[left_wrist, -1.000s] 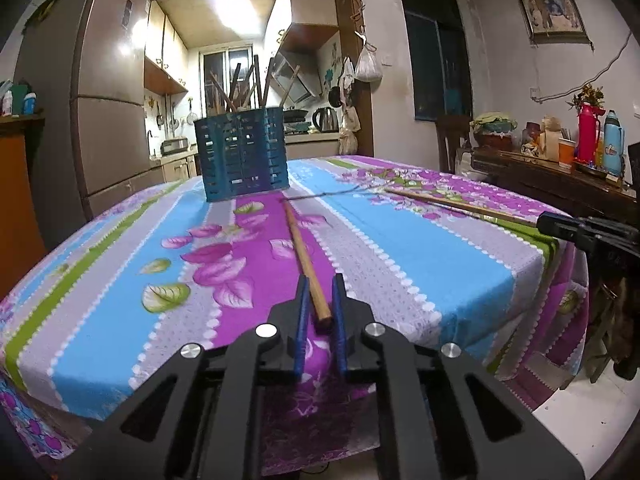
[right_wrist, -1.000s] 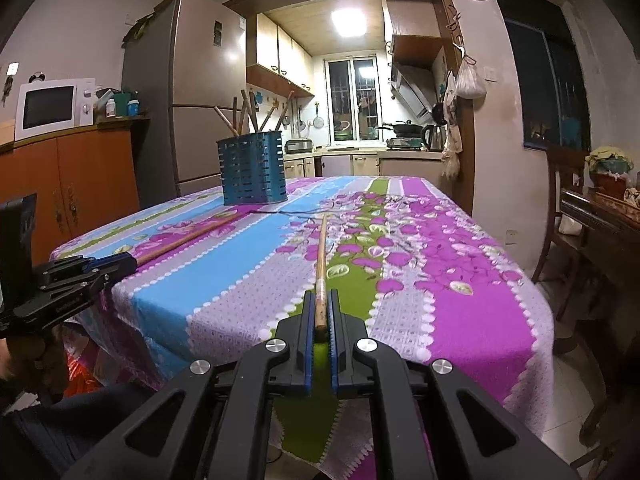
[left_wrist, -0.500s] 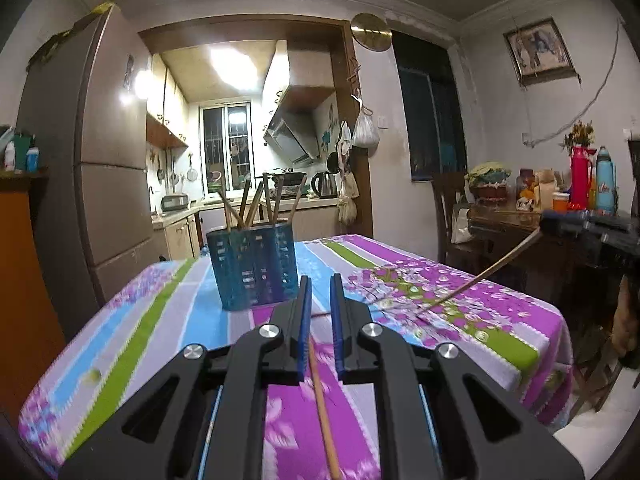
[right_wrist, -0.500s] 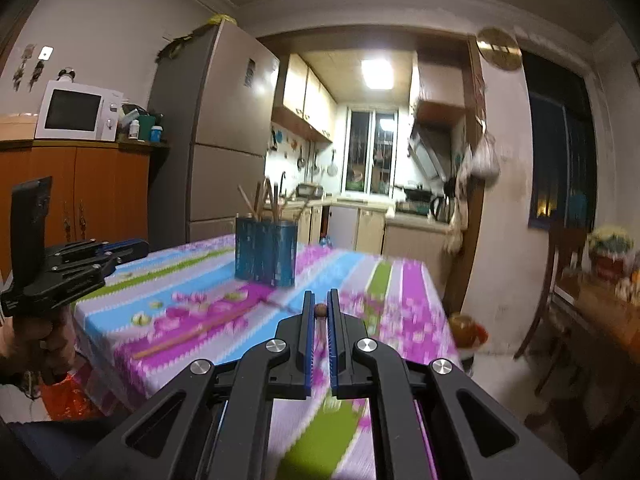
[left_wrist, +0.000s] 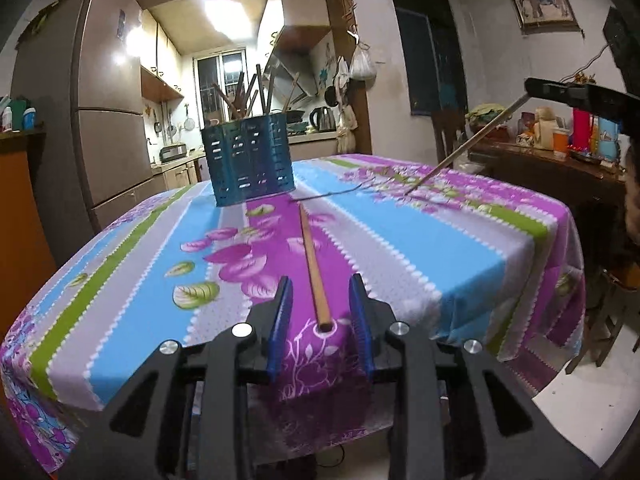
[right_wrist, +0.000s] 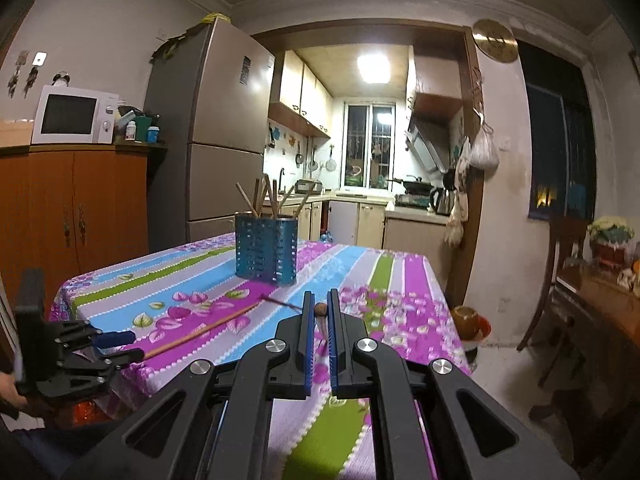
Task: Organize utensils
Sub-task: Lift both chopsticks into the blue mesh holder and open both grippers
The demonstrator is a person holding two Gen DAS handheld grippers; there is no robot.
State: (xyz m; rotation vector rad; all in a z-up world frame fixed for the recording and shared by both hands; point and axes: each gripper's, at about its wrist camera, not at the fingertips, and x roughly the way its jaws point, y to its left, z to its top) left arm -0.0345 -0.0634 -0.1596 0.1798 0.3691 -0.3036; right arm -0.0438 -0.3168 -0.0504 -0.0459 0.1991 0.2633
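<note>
Left wrist view: the left gripper [left_wrist: 320,312], black with blue ribbed pads, has its fingers parting to a narrow gap on either side of the butt of a round wooden chopstick [left_wrist: 313,264]; the pads do not press on it, and the stick lies flat on the worktop [left_wrist: 440,248], tip toward the utensil holder [left_wrist: 250,160]. Only this view shows the right gripper [left_wrist: 532,90] from outside, high at right, carrying a second chopstick [left_wrist: 464,150] that slants down with its thin tip at the cloth. Right wrist view: the right gripper's fingers [right_wrist: 307,344] are closed on that stick, of which only the rounded brown end [right_wrist: 321,309] shows; the left gripper [right_wrist: 120,346] appears at lower left, held by a hand. The worktop cloth is striped blue, grey, purple and green with printed flowers and leaves. Farther back stands the holder, a perforated blue container with several wooden sticks upright in it. Only the right view shows a white microwave [right_wrist: 74,116] on an orange cabinet. No writing is legible.
</note>
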